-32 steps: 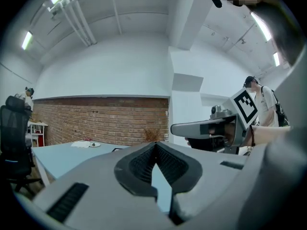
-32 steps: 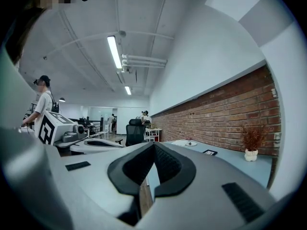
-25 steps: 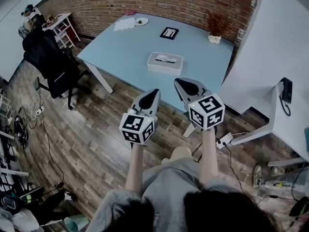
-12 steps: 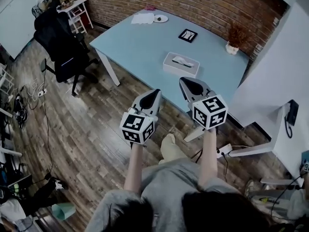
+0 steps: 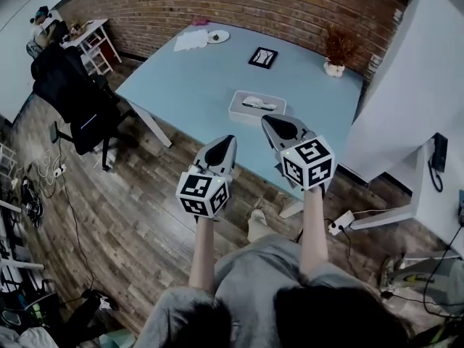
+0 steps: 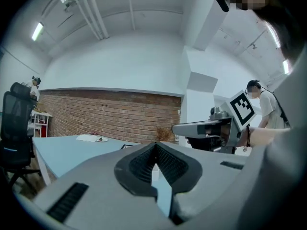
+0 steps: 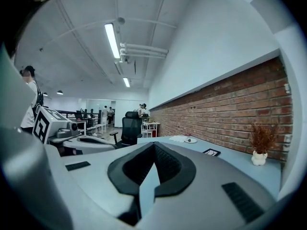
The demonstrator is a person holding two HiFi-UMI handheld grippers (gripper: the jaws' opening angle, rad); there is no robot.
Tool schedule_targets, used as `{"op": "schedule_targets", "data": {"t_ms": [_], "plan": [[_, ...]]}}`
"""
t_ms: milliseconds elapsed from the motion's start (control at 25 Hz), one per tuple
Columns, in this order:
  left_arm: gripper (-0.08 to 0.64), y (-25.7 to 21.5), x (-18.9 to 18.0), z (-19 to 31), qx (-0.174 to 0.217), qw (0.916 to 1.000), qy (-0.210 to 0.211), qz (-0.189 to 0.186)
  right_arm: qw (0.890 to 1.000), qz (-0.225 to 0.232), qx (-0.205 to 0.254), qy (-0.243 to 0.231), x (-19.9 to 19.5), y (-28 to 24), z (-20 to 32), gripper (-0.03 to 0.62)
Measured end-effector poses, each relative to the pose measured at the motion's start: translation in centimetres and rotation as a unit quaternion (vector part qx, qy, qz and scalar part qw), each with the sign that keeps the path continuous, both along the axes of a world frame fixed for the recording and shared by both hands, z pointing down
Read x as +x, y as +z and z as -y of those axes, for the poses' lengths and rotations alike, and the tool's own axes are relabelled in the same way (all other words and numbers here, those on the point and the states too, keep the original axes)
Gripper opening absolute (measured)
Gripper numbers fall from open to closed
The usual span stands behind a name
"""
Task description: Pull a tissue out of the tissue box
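Pale blue bench [image 5: 203,71] bears a white rectangular tissue box [image 5: 246,114], tissue [image 5: 255,103] showing on top; left gripper [image 5: 228,141] and right gripper [image 5: 270,120] show fingers pressed together.

Even ceiling-tube light, strong fisheye warping

Grey left tool [image 5: 226,145] and right tool [image 5: 275,125]; black-white marker cubes [image 5: 204,194]; grey clothing [image 5: 254,274].

The pale blue tabletop [image 5: 210,78] carries a white rectangular tissue box [image 5: 246,114]. At twelve o'clock runs a red-brown brick wall [image 5: 239,6]. The plank floor [image 5: 130,216] is streaky brown. The grey left gripper [image 5: 231,138] and grey right gripper [image 5: 267,119] have black ribbed pads and white cubes [image 5: 204,192] with black square markers. The office chair [image 5: 76,93] at ten o'clock is black.
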State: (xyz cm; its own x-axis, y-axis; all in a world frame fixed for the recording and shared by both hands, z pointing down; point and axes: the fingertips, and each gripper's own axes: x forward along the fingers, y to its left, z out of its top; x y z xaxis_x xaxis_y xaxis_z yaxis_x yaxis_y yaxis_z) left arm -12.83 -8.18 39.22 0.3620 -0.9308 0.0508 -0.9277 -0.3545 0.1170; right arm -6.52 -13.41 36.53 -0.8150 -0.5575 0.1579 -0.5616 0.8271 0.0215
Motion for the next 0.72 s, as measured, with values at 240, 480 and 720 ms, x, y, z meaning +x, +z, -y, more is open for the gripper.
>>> {"op": "schedule_targets", "data": {"t_ms": [240, 480, 720], "plan": [[0.003, -0.7, -0.1, 3.7, -0.008, 0.9999, 0.008, 0.001, 1.000, -0.010, -0.003, 0.024, 0.7, -0.6, 4.6, -0.002], [0.003, -0.3, -2.0, 7.1, -0.025, 0.9996, -0.008, -0.008, 0.999, -0.023, -0.016, 0.024, 0.0, -0.1, 8.1, -0.001], [0.003, 0.5, -1.5, 10.9, -0.038, 0.9992, 0.003, -0.008, 0.998, -0.038, -0.029, 0.027, 0.4, 0.9, 11.8, -0.002]]}}
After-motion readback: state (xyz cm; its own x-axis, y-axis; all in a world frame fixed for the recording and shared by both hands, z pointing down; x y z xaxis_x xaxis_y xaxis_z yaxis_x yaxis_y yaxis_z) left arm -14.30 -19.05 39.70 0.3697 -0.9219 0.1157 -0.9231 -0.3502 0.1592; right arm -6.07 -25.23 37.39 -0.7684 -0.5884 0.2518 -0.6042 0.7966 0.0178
